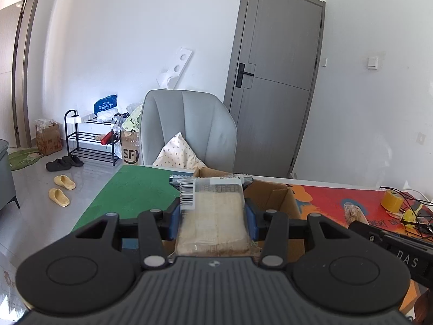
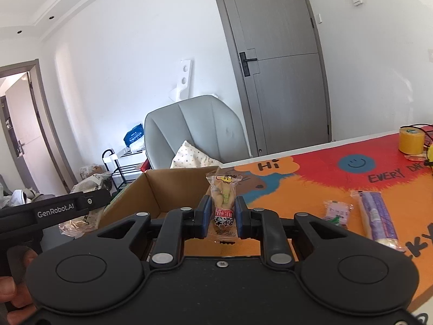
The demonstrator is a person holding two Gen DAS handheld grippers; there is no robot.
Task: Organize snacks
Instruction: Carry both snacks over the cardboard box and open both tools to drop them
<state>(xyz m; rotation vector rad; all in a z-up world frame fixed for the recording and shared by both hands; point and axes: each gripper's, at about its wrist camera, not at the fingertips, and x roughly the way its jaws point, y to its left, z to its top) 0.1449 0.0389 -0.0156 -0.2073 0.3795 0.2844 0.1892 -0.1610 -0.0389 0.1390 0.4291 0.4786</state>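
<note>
My left gripper [image 1: 213, 211] is shut on a wide clear-wrapped pale snack pack [image 1: 213, 216] with a barcode label, held above the open cardboard box [image 1: 273, 195]. My right gripper [image 2: 222, 211] is shut on a small clear snack packet [image 2: 223, 205] with red lettering, held upright just right of the cardboard box [image 2: 162, 189]. On the colourful mat lie a long purple-wrapped snack [image 2: 377, 218] and a small pink packet [image 2: 337, 211]. The body of the left gripper [image 2: 54, 211] and a hand show at the left edge of the right wrist view.
A yellow tape roll [image 2: 411, 140] and tangled wires sit at the table's far right. A green mat [image 1: 135, 192] covers the table's left part. A grey chair [image 1: 186, 127] with a cushion stands behind the table, then a shoe rack [image 1: 92, 140] and a grey door [image 1: 278, 81].
</note>
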